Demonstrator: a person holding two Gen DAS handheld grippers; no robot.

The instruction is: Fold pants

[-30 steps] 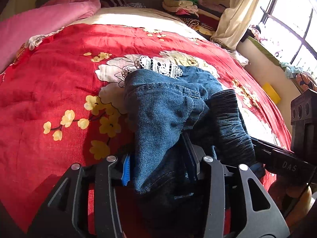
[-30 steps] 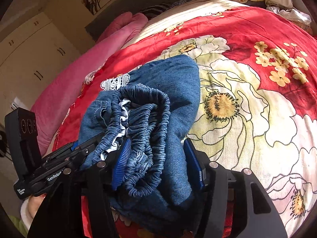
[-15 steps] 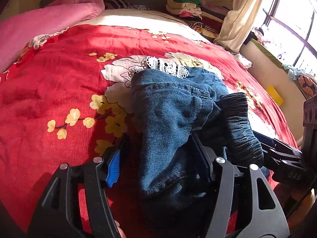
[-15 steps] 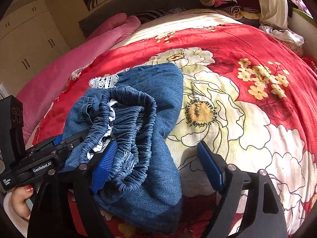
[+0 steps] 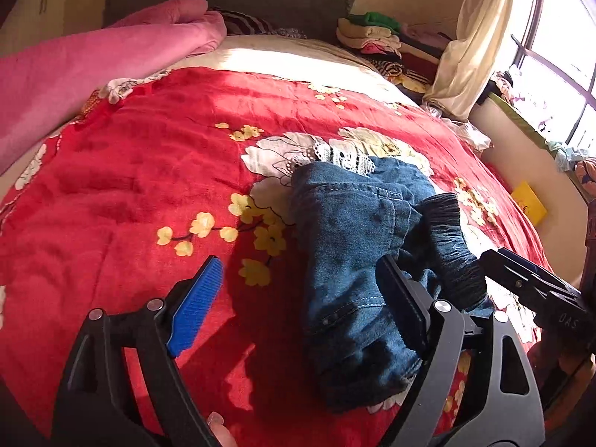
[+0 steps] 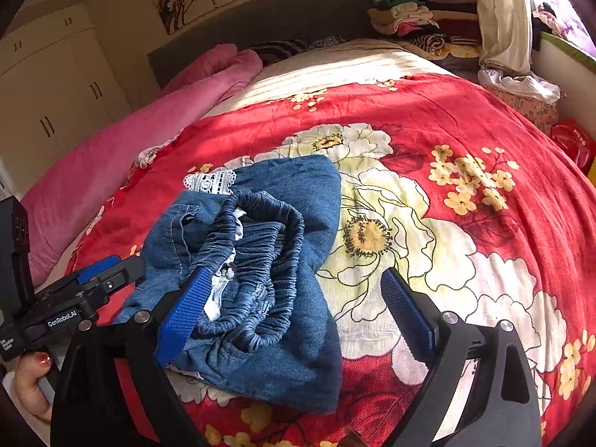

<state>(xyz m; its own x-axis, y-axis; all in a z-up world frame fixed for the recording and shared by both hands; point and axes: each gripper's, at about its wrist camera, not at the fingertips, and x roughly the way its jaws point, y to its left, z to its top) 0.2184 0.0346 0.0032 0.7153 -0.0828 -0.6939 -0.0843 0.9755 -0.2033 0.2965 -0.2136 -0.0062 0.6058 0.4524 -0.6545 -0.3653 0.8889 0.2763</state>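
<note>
The blue denim pants (image 5: 350,246) lie folded in a small bundle on the red floral bedspread (image 5: 149,186), with the elastic waistband (image 6: 260,246) on top and white lace trim (image 6: 210,182) at the far end. My left gripper (image 5: 298,298) is open, its jaws wide apart, the right finger resting against the bundle's near end. My right gripper (image 6: 294,305) is open too, its jaws straddling the bundle's near edge without gripping it. The left gripper also shows in the right wrist view (image 6: 93,287) at the bundle's left side.
A pink quilt (image 5: 93,67) lies along the left of the bed. Stacked folded clothes (image 5: 376,33) sit at the far right by the headboard. A curtain (image 5: 480,37) and window are on the right. White cupboards (image 6: 48,85) stand beyond the bed.
Both grippers have opened and let go of the pants, then drawn back a little. The folded bundle now lies free on the bedspread.
</note>
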